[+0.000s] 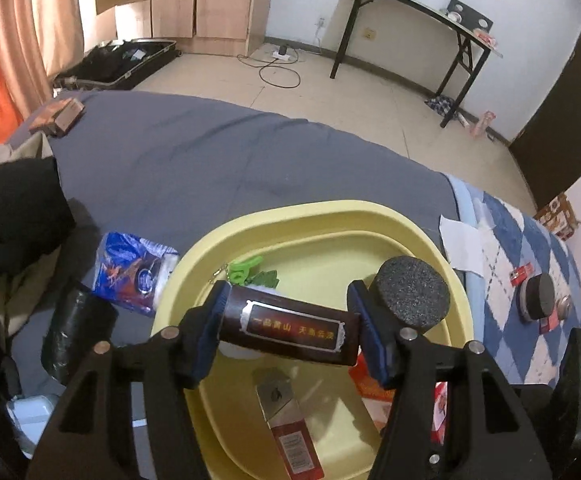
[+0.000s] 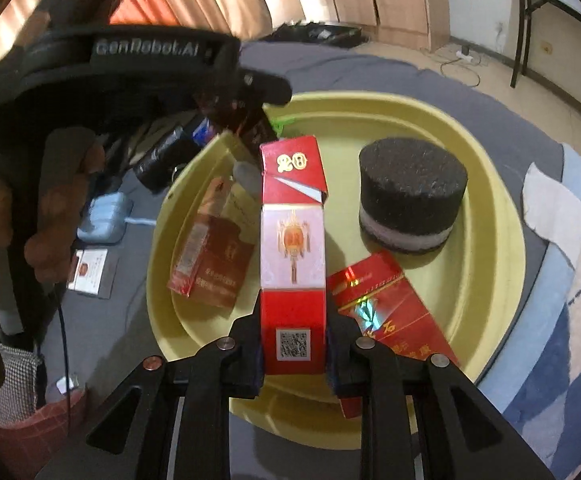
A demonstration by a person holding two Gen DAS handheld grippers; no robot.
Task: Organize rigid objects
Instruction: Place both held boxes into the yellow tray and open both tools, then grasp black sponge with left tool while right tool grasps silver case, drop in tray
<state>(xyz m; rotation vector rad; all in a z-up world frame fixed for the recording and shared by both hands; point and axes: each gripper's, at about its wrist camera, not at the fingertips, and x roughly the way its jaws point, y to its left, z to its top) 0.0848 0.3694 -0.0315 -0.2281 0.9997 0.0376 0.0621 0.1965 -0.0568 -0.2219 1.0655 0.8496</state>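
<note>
Left gripper (image 1: 286, 330) clamping brown box (image 1: 290, 330), right gripper (image 2: 294, 354) clamping red pack (image 2: 293, 248), yellow basin (image 2: 490, 208), grey bedspread (image 1: 210, 152)

Quick tally. One yellow basin (image 2: 490, 208) is seen at frame centre. Five packs are counted in the right wrist view: a red pack (image 2: 293, 280) mid-frame, an orange pack (image 2: 210, 264) at centre left, a shiny pack (image 2: 394, 312) at lower right, a dark pack (image 2: 246, 120) at upper centre, and one black puck (image 2: 410, 200) at right. A second puck (image 1: 538, 296) is spotted at far right in the left wrist view.
</note>
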